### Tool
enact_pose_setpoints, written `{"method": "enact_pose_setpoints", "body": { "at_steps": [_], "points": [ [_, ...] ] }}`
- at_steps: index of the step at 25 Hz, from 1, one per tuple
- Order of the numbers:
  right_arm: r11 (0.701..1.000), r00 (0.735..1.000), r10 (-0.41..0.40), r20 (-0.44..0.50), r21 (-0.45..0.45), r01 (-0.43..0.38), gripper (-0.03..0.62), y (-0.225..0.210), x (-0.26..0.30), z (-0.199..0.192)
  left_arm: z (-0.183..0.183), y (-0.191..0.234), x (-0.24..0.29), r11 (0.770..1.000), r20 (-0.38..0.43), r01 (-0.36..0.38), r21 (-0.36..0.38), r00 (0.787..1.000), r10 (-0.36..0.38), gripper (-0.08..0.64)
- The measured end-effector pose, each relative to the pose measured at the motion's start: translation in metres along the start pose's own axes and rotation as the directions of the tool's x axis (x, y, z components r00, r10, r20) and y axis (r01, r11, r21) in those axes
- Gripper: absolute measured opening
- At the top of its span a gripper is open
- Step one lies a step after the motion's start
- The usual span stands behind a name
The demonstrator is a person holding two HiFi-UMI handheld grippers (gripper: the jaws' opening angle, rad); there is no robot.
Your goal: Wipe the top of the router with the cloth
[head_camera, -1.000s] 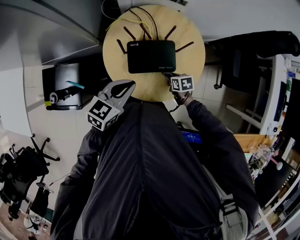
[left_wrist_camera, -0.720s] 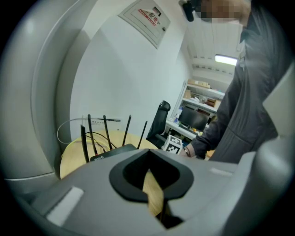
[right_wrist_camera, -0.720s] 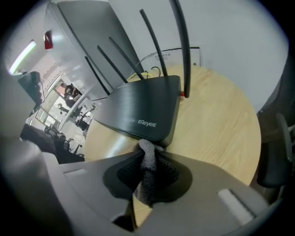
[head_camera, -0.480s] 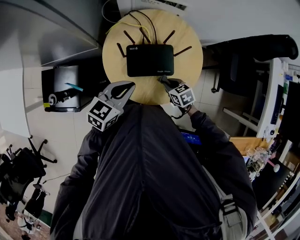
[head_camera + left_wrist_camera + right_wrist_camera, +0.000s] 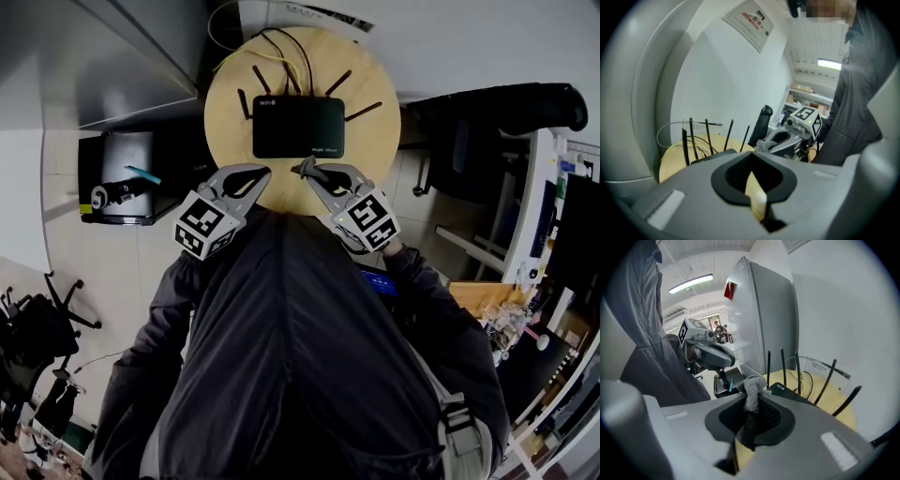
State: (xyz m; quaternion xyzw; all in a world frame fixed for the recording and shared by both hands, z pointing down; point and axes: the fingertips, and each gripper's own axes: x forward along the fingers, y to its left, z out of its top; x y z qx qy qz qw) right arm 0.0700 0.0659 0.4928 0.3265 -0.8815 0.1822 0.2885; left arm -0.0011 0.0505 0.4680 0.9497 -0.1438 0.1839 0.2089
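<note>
- A round wooden table (image 5: 225,122) stands at the far side, by a white wall.
- A black router (image 5: 298,127) lies flat in the middle of the table. Thin black sticks (image 5: 260,77) poke out from its far side and its ends.
- White letters on the router's far left corner say "WiFi 6" (image 5: 267,101). There is more small white print (image 5: 324,148) by its near right edge, too tiny to read.
- Yellow and black wires (image 5: 281,42) run from the far side of the router to the wall.
- The right gripper (image 5: 307,172) is over the near edge of the table. Its jaws are squeezed tight on a grey fuzzy cloth (image 5: 751,389), and a bit of the cloth sticks out past the tips.
- The cloth is near the router's near edge. It is not on the router's top.
- The left gripper (image 5: 255,172) is just to the left of the right one, also at the near edge of the table. Its jaws are closed together with nothing between them; only a thin slit shows the wood of the table.
- Each gripper has a cube with black and white squares (image 5: 204,225) at its near end.
- A sign (image 5: 752,21) with red print hangs high on the wall. The words are too small to read.
- A tall grey cabinet (image 5: 759,319) at the left has a red sticker (image 5: 730,289); I cannot read it.
- The person wears a dark jacket (image 5: 300,356).
</note>
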Motion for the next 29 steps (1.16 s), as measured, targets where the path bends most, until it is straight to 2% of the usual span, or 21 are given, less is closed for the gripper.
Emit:
{"method": "enact_pose_setpoints", "body": {
  "at_steps": [6,29],
  "points": [
    [0.998,1.000,0.021,0.019,-0.060,-0.020,0.031,0.013,0.001,0.020,0.001,-0.001,-0.001,1.000,0.012,-0.002,-0.001,1.000,0.002,-0.008],
    [0.998,0.999,0.032,0.037,-0.057,-0.029,0.031,0.013,0.001,0.037,0.000,0.007,-0.007,1.000,0.026,-0.024,-0.012,0.999,0.024,-0.009]
  ]
}}
